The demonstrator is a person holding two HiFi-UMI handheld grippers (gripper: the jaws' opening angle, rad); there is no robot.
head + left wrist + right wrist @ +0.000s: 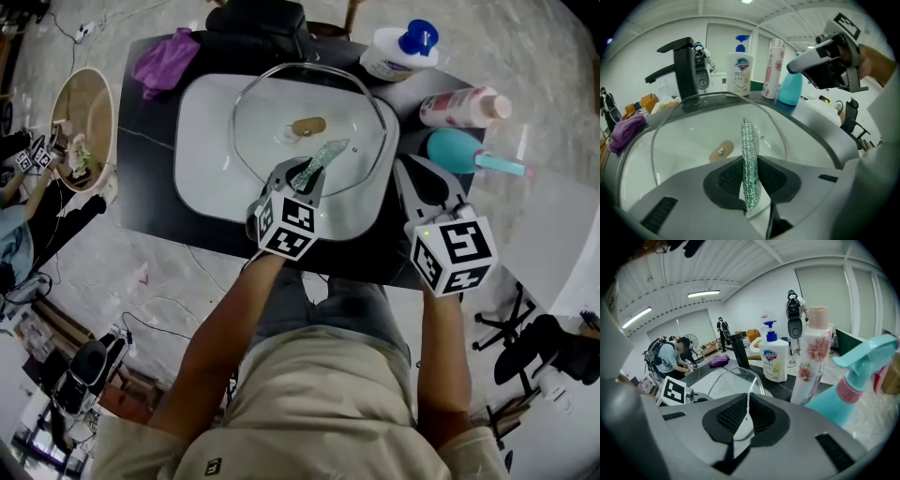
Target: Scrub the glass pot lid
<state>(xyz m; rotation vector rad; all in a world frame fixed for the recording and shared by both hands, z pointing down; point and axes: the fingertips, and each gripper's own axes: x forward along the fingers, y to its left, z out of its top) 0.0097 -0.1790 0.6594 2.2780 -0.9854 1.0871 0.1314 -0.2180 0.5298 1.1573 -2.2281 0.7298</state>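
Observation:
The glass pot lid [272, 103] with its brown knob [308, 126] lies over the white sink basin [202, 173]. My left gripper [302, 175] is shut on a green metallic scourer [324, 156], which stands upright between the jaws in the left gripper view [750, 159] and reaches over the lid [689, 136] near the knob [721, 151]. At the lid's right edge, my right gripper [405, 169] is shut, with the lid's thin metal rim [751, 390] running in between its jaws [746, 420].
A black faucet [272, 23] stands behind the basin, with a purple cloth [164, 58] at back left. A white soap pump bottle [398, 52], pink bottle [464, 106] and teal spray bottle [464, 152] crowd the right. A round wooden tub [82, 127] sits on the floor at left.

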